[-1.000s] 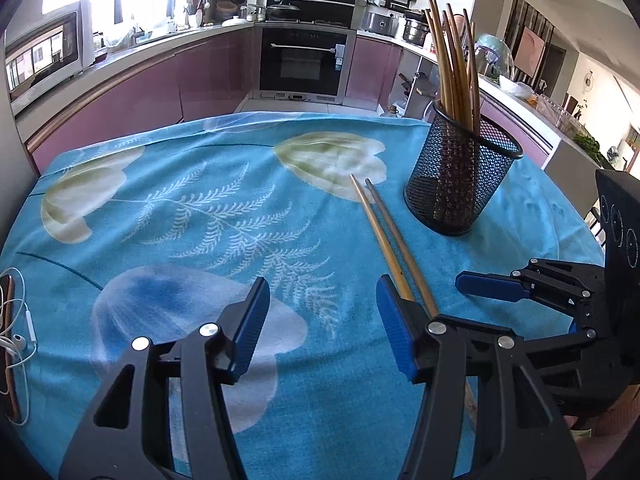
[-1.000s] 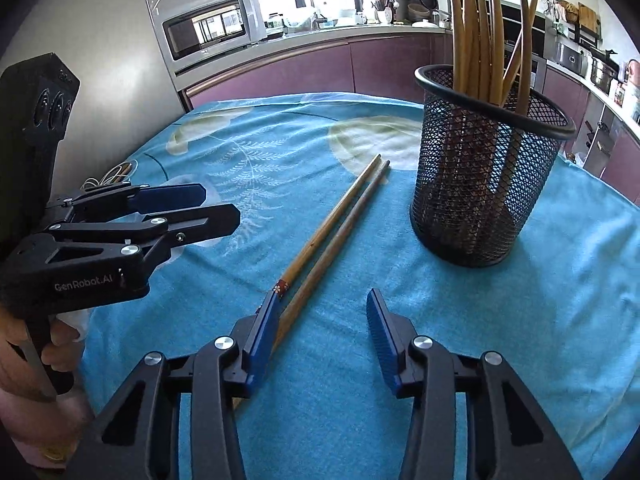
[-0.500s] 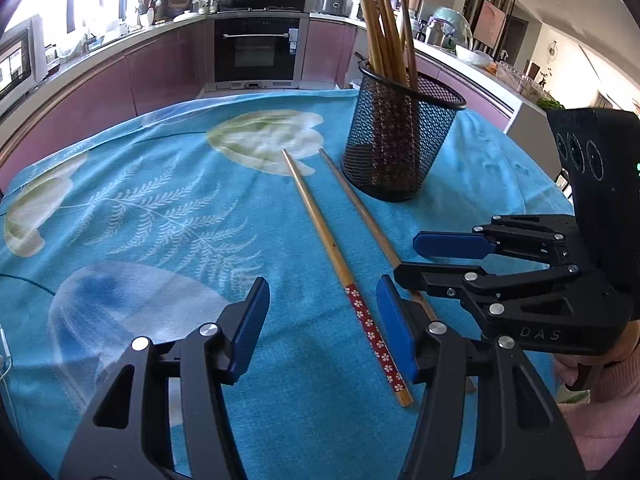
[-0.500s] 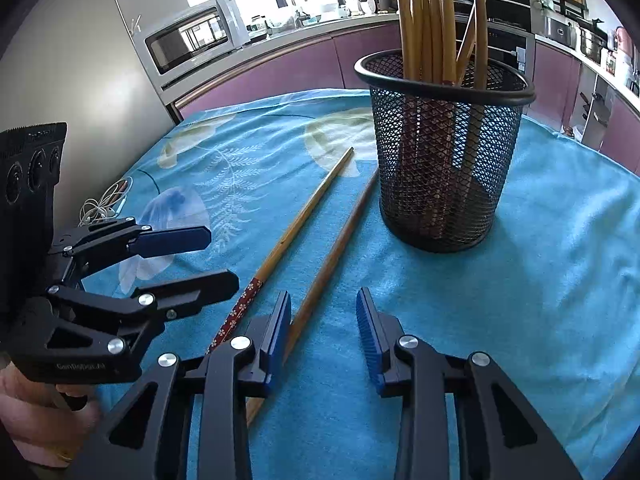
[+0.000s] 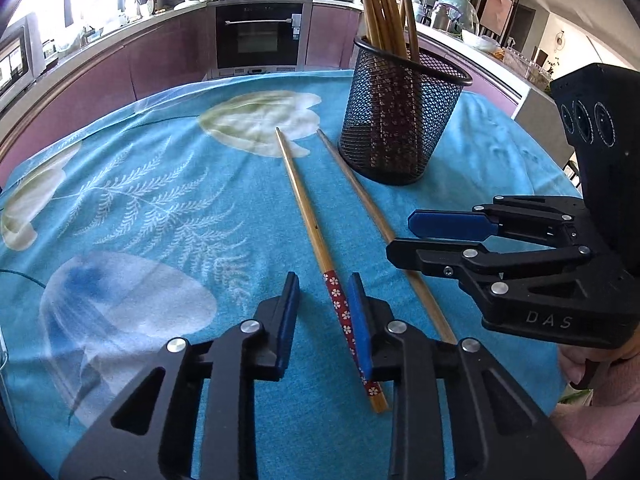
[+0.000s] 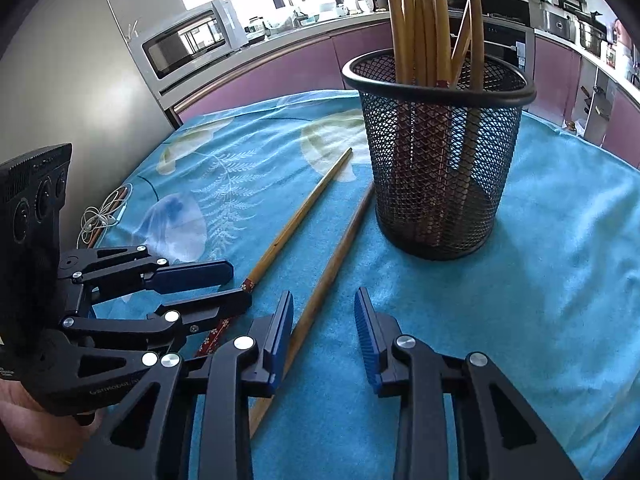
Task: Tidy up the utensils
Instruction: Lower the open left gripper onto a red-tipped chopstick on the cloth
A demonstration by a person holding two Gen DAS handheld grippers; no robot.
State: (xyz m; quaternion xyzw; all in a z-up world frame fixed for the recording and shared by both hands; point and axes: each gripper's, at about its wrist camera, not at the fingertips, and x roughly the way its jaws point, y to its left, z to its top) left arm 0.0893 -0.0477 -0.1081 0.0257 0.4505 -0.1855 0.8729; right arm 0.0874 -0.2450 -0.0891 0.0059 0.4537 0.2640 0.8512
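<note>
**Two loose chopsticks, each with fingers around its thick end**

In the left wrist view the left gripper has just been narrowing, and the patterned chopstick lies between its blue-padded fingers, at the lower centre of the frame. The right-hand pad touches or nearly touches the red flowered band; the other pad stands clear of it, so there is no grip yet.

In the right wrist view the right gripper has also been narrowing. It stands part open at bottom centre, with the plain chopstick running close beside its left pad and not pinched.

Both sticks look like light, stiff bamboo, round and smooth, so they would likely roll or twist in a loose hold. The thick rear end, where the fingers are now, seems the sound place to grip; the ribbed pads should help.

Both chopsticks lie flat on the blue flower-printed cloth over the desk, tapering towards the upper centre. Their tips end just beside the black mesh holder, which stands upright with more chopsticks inside.
</note>
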